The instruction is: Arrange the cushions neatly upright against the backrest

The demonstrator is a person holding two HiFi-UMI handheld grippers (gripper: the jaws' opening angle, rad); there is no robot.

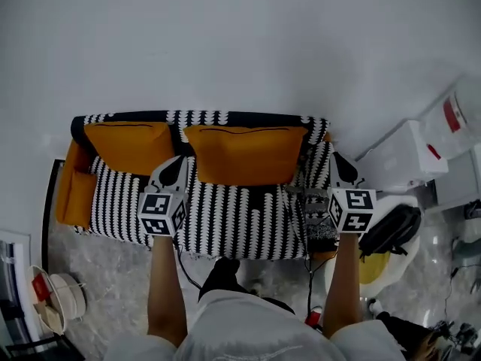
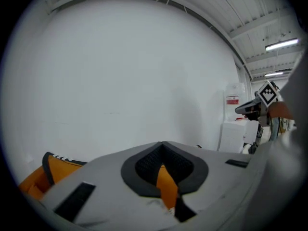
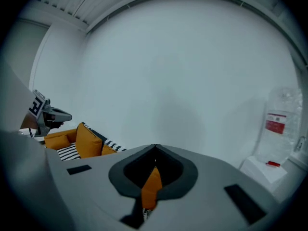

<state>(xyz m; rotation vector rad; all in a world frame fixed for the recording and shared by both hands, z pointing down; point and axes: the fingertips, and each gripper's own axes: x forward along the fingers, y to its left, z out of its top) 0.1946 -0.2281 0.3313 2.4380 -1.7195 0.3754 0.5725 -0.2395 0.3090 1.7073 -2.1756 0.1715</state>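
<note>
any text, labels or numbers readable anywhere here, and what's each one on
No words can be read.
Red label on the clear bag: print too blurred to read.
Red mark on the white box: too small to read.
Marker cubes: square patterns only, no words.

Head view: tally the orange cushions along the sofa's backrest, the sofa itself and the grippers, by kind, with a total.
orange cushions: 2
sofa: 1
grippers: 2, left gripper and right gripper
Total: 5
</note>
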